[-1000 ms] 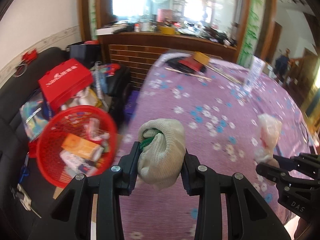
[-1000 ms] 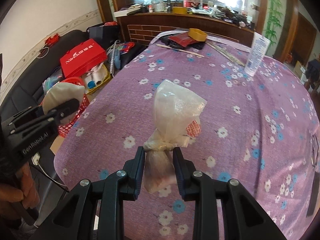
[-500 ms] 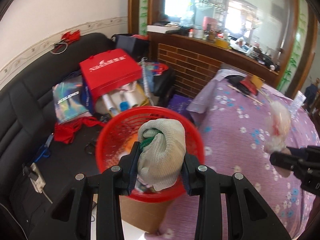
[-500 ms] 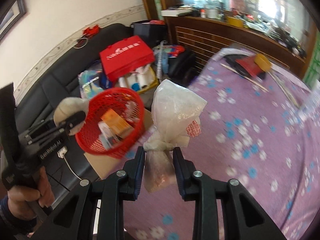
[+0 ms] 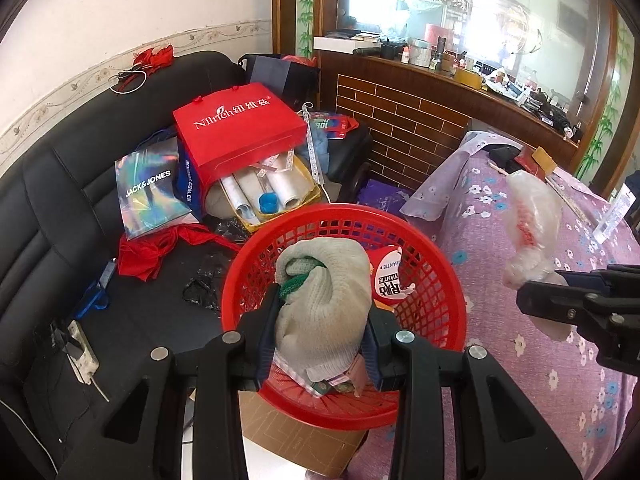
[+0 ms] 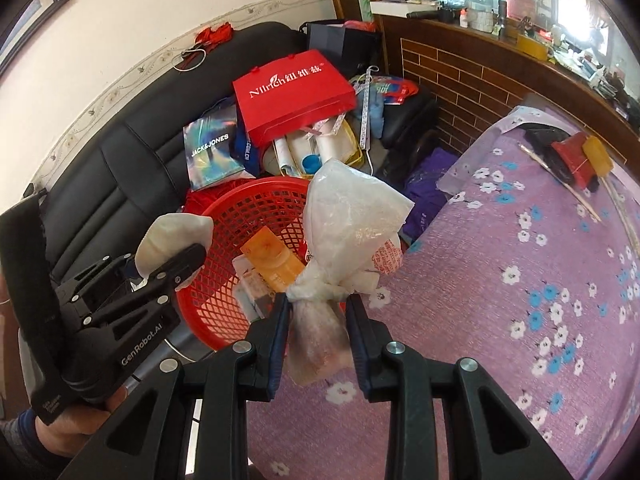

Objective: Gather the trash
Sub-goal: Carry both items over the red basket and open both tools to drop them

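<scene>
The left gripper [image 5: 322, 322] is clamping a balled-up knitted glove [image 5: 324, 300], cream with a bit of green showing, and is hovering directly above the red basket [image 5: 424, 280], which is sitting on a cardboard box [image 5: 296, 446] between the black sofa [image 5: 52, 216] and the counter [image 5: 532, 360] with its purple flowered cloth. The right gripper [image 6: 316, 320] is pinching a knotted clear plastic bag [image 6: 352, 216] just below the knot, with the puffed end standing up past the jaws and the lower end hanging between them. In the right wrist view that bag is lying over the counter's edge, just beside the basket rim on the counter side, so the basket is lying ahead and to the left of it. The left hand is the nearer one: its glove is already over the basket's open mouth and looks ready to drop, while the right probably needs a short move leftward first. Cartons and wrappers are already lying inside the basket.
</scene>
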{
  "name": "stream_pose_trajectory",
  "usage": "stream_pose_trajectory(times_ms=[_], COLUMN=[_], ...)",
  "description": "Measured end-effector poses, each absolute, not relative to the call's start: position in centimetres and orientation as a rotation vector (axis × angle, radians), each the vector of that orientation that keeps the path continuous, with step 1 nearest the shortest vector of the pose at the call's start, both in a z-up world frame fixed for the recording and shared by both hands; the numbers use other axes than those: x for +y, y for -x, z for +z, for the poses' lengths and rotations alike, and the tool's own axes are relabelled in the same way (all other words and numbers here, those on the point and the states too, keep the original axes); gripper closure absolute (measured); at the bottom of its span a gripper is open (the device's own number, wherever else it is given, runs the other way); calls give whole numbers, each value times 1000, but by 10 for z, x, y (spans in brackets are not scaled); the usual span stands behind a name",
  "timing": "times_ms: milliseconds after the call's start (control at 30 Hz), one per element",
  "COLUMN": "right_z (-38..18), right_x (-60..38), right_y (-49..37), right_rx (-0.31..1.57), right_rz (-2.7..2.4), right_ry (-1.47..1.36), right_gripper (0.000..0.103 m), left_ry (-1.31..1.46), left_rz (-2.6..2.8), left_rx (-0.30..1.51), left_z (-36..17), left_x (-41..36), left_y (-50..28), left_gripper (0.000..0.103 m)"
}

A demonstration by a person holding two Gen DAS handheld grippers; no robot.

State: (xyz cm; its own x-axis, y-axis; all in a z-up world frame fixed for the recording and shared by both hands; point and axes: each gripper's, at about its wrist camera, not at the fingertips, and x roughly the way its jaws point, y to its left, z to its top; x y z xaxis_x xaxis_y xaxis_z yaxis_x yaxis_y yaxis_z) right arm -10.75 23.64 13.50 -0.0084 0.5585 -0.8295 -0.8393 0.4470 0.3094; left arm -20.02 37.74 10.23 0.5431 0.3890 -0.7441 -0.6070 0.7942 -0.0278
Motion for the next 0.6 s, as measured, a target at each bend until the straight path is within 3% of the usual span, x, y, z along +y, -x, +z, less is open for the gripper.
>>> stream_pose_trajectory(times_ms=[600], right_z=[115], right_x=[275], right_y=[96], right_rx=[1176], right_rz=[1153], right_ry=[343], right_gripper=[72], left_ry=[305], left_rz=[603], left_rx=[829], left_z=[89], left_x=[388], left_y=[188], left_gripper=[68])
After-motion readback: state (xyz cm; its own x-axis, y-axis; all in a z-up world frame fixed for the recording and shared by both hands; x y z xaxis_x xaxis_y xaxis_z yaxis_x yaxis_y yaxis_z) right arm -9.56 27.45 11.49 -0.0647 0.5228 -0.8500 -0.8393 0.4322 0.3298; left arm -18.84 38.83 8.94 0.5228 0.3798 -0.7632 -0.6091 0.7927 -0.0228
